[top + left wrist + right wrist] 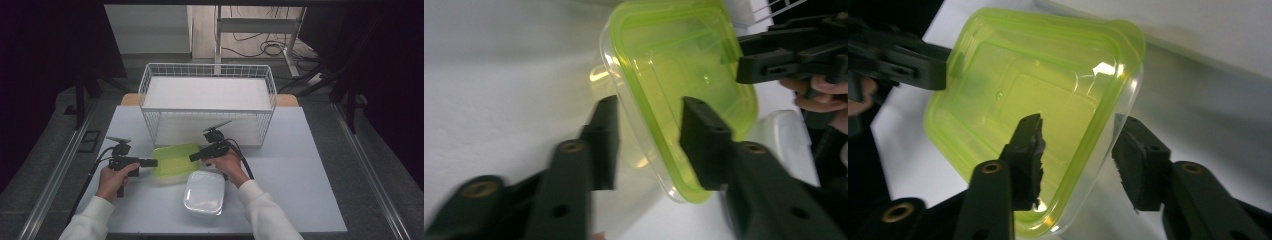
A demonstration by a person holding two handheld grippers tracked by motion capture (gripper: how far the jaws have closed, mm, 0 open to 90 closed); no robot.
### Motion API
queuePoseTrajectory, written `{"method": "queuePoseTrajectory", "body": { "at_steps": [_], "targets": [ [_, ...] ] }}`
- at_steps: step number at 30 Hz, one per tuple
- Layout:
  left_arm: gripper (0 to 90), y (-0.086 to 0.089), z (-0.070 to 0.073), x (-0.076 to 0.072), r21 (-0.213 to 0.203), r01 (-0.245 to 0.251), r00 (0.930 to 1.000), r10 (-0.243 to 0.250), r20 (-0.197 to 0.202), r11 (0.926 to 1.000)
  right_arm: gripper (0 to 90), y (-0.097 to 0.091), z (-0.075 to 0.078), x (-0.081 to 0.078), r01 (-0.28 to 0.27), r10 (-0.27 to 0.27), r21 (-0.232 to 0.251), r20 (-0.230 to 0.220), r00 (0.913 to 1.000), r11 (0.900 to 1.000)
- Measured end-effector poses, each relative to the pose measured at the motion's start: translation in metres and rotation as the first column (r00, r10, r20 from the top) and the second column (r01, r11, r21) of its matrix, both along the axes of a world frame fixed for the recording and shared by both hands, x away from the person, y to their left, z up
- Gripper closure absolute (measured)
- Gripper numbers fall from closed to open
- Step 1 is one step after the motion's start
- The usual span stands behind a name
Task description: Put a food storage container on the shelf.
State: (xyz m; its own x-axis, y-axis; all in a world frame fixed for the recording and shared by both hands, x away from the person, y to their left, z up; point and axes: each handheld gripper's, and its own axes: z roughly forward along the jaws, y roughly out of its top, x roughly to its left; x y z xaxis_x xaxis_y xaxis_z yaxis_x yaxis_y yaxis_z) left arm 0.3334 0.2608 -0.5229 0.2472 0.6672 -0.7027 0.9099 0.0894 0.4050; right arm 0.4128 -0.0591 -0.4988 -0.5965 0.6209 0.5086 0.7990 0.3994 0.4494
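A clear food container with a lime-green lid (172,160) lies on the white table in front of the wire basket. My left gripper (153,162) comes in from its left side and my right gripper (194,156) from its right. In the left gripper view the jaws (648,102) straddle the container's (674,65) near edge, one over the lid and one under the clear base. In the right gripper view the jaws (1080,121) bracket the opposite edge of the container (1023,90) the same way, with a small gap at the base. Both are open around it.
A white lidded container (204,192) lies just in front of the green one, near the right hand. A white wire basket (207,100) stands behind, across the table's far half. The table's front edge is close to the person's sleeves.
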Motion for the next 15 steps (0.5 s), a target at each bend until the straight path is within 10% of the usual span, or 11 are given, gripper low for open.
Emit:
{"method": "queuePoseTrajectory", "body": {
  "at_steps": [5,15],
  "targets": [
    [74.0,0.001,0.0,0.0,-0.012,-0.012,0.9999,0.012,-0.001,0.9999,69.2,-0.005,-0.004,0.002,0.038,-0.036,0.038,-0.07,0.9969,0.9985],
    [80.2,0.003,0.007,-0.006,-0.018,-0.031,0.9989,0.032,0.034,0.9993,77.8,-0.005,0.007,-0.004,0.05,-0.049,0.047,-0.031,0.9983,0.9976]
  ]
}}
